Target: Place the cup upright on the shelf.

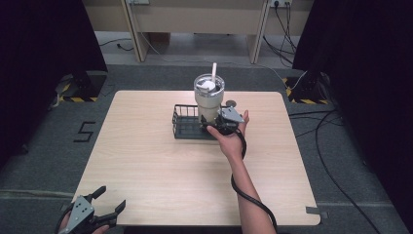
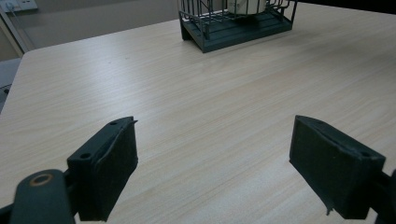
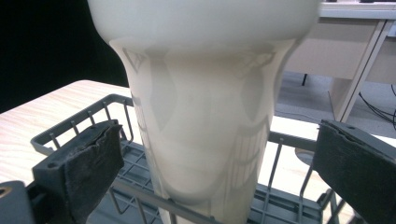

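Glossy cream tumbler [image 3: 201,116] upright in dark wire basket [image 1: 187,122], right gripper [image 1: 220,125] jaws spread around it, left gripper [image 1: 100,214] jaws released

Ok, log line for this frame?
tumbler standing in wire basket | right tool open around tumbler, not gripping | left tool open, idle

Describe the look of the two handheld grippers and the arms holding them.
Both the left gripper and the right gripper are black, with two flat dark padded jaws and a grey three-cornered plate on top. A thick black cable trails along the right forearm, which is bare, with no sleeve visible.
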Available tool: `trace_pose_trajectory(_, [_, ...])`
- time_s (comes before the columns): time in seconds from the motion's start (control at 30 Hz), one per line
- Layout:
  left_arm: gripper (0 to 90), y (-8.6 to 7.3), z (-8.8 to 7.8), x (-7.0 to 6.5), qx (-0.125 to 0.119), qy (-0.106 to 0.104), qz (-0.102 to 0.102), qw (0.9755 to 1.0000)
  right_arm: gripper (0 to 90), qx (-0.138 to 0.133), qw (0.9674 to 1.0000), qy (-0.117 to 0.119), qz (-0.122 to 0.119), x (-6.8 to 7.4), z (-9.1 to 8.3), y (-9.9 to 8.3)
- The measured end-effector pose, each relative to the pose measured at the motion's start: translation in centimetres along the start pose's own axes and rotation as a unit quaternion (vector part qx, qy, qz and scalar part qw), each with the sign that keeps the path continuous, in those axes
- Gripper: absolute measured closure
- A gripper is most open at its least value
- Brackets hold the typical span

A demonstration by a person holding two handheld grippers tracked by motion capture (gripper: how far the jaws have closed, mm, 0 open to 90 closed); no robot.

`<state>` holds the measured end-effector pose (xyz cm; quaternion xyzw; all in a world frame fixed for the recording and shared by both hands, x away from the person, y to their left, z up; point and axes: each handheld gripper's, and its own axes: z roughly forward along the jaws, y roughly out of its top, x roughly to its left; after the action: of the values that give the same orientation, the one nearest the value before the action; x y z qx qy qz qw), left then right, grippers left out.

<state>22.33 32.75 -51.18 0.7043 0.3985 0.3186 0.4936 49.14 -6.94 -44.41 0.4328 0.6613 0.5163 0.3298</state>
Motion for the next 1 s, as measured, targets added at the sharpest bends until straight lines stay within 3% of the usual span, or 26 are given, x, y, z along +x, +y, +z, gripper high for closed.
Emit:
trace_pose_trajectory(0.7, [14.5, 0.1, 0.1, -0.2, 0.003, 0.0, 0.006, 1.0, 2.8, -0.002, 1.0, 0.002, 0.008, -0.9, -3.4, -0.2])
trace_pose_trajectory(1.0, [14.5, 0.1, 0.1, -0.3, 0.003, 0.0, 0.008, 1.0, 3.3, -0.008, 0.9999, -0.009, 0.005, -2.0, -5.7, -0.1])
